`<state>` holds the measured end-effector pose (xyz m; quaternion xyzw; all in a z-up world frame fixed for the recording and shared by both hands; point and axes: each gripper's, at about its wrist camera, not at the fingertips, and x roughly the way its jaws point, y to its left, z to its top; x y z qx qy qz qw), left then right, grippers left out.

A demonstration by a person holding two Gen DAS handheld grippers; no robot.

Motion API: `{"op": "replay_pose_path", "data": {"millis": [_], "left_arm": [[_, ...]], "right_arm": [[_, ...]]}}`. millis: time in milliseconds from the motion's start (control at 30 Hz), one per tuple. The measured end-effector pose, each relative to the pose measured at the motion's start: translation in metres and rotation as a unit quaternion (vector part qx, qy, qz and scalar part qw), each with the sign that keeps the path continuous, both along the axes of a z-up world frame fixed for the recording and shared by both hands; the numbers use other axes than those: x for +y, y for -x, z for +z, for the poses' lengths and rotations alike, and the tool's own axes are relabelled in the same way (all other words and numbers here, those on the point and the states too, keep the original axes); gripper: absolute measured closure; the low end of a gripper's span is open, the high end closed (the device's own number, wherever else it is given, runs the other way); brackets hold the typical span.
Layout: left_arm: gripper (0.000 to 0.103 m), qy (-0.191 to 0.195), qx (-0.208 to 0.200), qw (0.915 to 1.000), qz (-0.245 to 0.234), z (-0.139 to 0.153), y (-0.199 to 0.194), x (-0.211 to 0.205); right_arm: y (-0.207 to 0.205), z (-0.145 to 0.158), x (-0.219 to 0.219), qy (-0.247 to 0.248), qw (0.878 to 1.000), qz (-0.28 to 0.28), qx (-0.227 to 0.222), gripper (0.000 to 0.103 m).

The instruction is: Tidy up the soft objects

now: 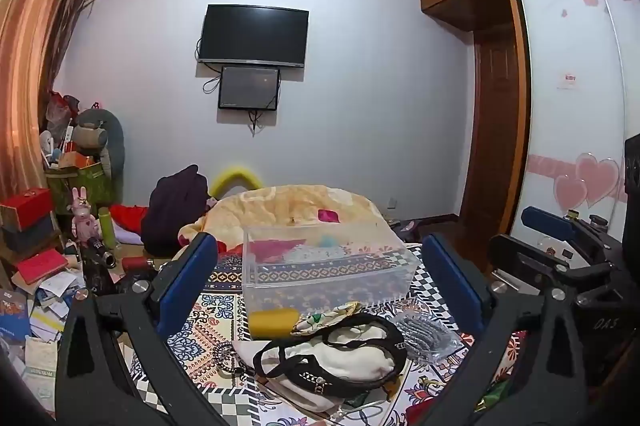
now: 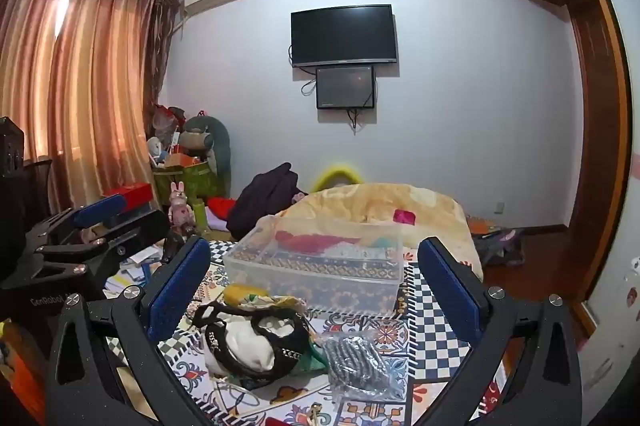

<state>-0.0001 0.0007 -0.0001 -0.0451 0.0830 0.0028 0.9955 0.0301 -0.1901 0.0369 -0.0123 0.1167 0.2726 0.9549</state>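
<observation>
A clear plastic bin stands on the patterned bedspread. In front of it lies a pile of soft things: a white cloth with black straps, a yellow sponge, a floral cloth and a bagged grey item. My left gripper is open and empty above the pile. My right gripper is open and empty above the pile, and it shows at the right of the left wrist view.
A folded beige blanket lies behind the bin, with a dark garment to its left. Boxes, books and toys crowd the left side. A wardrobe and door stand at right.
</observation>
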Motion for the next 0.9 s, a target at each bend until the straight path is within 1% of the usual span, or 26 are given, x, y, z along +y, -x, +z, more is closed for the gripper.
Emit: {"op": "replay_pose_path", "data": {"millis": [100,133,167,233,300,367,467,567,900], "left_arm": [[0.000,0.006,0.004,1.0000,0.002,0.000,0.000,0.004],[0.000,0.003,0.003,1.0000,0.002,0.004,0.000,0.005],[0.000,-0.004,-0.003,1.0000,0.000,0.004,0.004,0.001],[0.000,-0.007,-0.005,1.0000,-0.004,0.003,0.011,0.000],[0.000,-0.007,0.006,1.0000,-0.003,-0.001,0.004,0.000],[0.000,-0.005,0.009,0.9999,-0.003,-0.004,-0.001,0.003],[0.000,-0.007,0.010,0.9999,-0.004,-0.003,-0.001,0.000],[0.000,-0.010,0.011,0.9999,-0.003,-0.005,-0.002,-0.001],[0.000,-0.013,0.008,0.9999,-0.005,-0.003,0.000,-0.004]], "right_arm": [[0.000,0.000,-0.001,0.002,1.000,0.001,-0.001,0.000],[0.000,0.000,-0.001,0.002,1.000,0.000,-0.001,0.000],[0.000,0.000,-0.001,0.002,1.000,0.000,-0.001,0.000],[0.001,0.002,0.000,0.002,1.000,0.001,0.000,0.000],[0.002,0.001,0.003,0.001,1.000,0.001,0.002,0.000],[0.002,0.004,0.000,0.000,1.000,0.002,0.000,0.000],[0.000,0.008,0.001,-0.002,1.000,0.002,0.003,0.000],[0.002,0.004,-0.003,-0.006,1.000,0.001,-0.001,0.000],[0.002,0.002,-0.003,-0.012,1.000,0.003,0.002,0.000]]}}
